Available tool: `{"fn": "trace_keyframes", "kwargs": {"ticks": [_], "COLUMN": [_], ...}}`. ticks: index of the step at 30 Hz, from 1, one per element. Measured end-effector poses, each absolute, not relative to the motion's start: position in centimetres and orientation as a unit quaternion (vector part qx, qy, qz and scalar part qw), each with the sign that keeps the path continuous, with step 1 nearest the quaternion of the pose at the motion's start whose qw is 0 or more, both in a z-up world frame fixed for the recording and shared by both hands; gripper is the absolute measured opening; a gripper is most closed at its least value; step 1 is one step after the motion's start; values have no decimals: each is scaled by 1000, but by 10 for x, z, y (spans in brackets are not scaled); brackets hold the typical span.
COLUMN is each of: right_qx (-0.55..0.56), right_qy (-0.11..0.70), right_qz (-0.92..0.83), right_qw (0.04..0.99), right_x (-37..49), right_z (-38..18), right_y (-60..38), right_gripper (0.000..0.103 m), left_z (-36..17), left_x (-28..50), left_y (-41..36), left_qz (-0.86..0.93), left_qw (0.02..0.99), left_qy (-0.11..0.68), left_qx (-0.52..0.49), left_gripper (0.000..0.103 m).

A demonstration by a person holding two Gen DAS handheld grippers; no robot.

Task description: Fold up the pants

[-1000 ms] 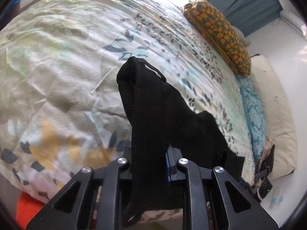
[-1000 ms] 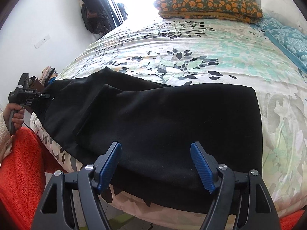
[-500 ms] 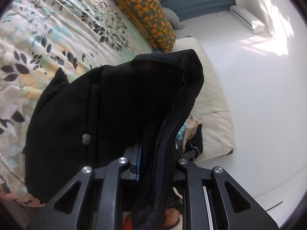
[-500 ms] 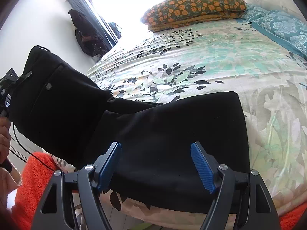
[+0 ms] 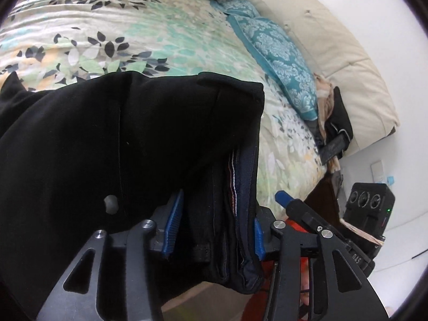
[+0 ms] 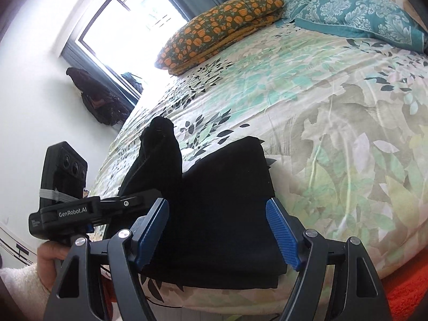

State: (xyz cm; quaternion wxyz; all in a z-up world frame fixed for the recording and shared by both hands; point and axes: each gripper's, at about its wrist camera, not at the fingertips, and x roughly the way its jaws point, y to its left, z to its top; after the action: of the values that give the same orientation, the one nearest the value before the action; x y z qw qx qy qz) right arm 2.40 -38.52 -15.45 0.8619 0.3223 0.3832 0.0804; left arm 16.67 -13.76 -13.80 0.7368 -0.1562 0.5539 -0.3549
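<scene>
The black pants lie folded over near the foot edge of the floral bed. My left gripper is shut on the pants' waistband and holds that end over the rest of the pants. In the right wrist view the left gripper sits at the left with the raised cloth above it. My right gripper is open, its blue pads either side of the folded cloth, holding nothing.
An orange patterned pillow and teal pillows lie at the head of the bed. A cream headboard and dark clothes are at the right in the left wrist view. An orange rug is below the bed.
My left gripper has carried the waistband end up and across to the right, over the pants' legs, close to my right gripper. The right gripper stays open.
</scene>
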Motion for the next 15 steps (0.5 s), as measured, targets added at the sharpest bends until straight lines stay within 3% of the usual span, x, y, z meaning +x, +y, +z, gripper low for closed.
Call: {"fn": "trace_keyframes", "kwargs": {"ticks": [4,8,15], "right_qx": [393,444,327], "right_qy": [383,416,466], "right_qz": [123,150,131], "right_qw": [827,779,812], "right_x": [27,40,54], "right_z": [-168,-193,-188], "right_y": [-390,-380,-348], "right_gripper": [75,76,78], "left_z": [-99,-83,-116], "left_x": [157,165,152], "left_y": [-97,-47,25], "left_qz": [-354,-310,-242], "left_qw": [764,798,807], "left_qy": [507,481,497], "left_qx": [-183,-191,-208], "left_gripper": [66,67,67]}}
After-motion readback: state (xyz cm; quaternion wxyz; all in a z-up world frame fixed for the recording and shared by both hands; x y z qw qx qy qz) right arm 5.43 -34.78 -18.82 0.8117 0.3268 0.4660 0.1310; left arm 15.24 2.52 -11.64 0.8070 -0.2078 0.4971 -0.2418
